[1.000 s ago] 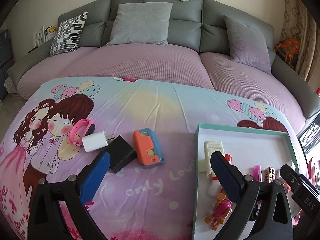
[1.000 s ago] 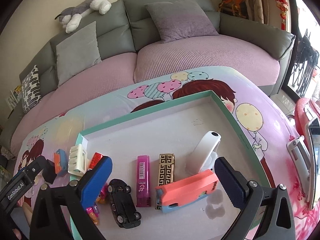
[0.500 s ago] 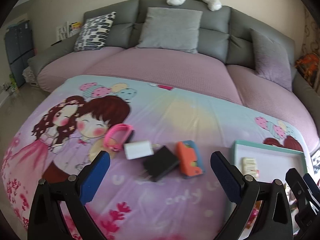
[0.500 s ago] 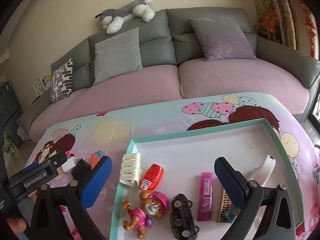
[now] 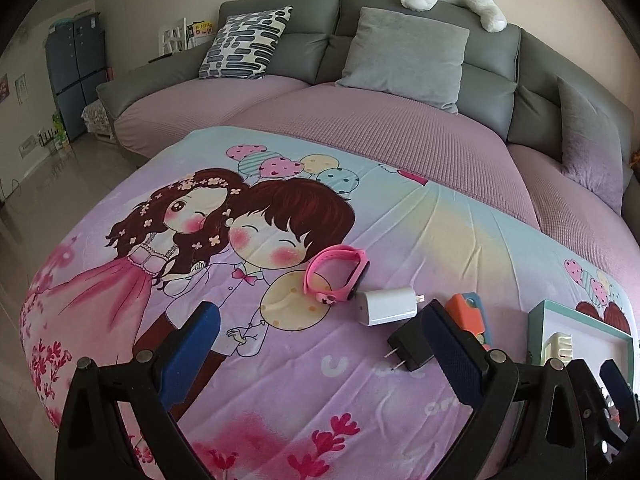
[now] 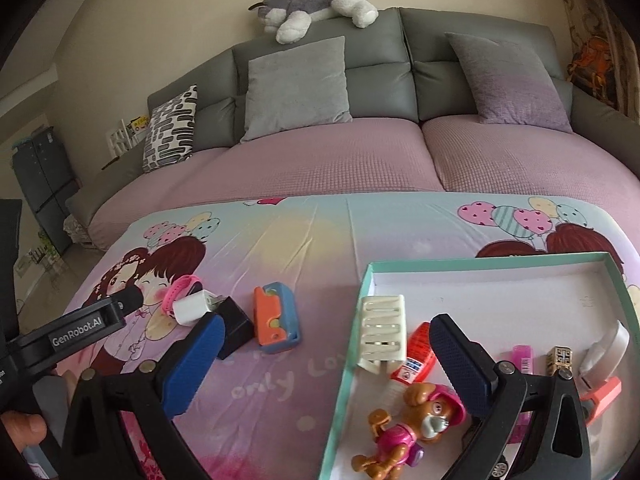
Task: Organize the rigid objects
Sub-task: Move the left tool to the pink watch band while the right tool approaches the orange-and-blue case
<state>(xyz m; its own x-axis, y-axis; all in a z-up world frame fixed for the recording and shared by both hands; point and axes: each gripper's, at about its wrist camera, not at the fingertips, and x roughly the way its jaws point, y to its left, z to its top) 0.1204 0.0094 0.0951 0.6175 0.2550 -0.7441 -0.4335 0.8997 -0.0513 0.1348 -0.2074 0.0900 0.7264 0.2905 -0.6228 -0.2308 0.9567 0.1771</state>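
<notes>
Two grippers, both spread wide and empty. Left gripper (image 5: 320, 344) hangs low over the printed sheet (image 5: 280, 392), aimed forward; loose items sit ahead and to its right. Black charger (image 5: 408, 346) is nearest, just beside the left gripper's right-hand finger, prongs toward the camera, long axis slanting away rightward. White charger (image 5: 386, 306) and pink band (image 5: 336, 274) lie just beyond; orange-blue case (image 5: 470, 316) further right. Right gripper (image 6: 328, 354) straddles the near-left rim of the teal tray (image 6: 348, 360), which lies right of the loose cluster. Left gripper looks nearer; likely swings right.
</notes>
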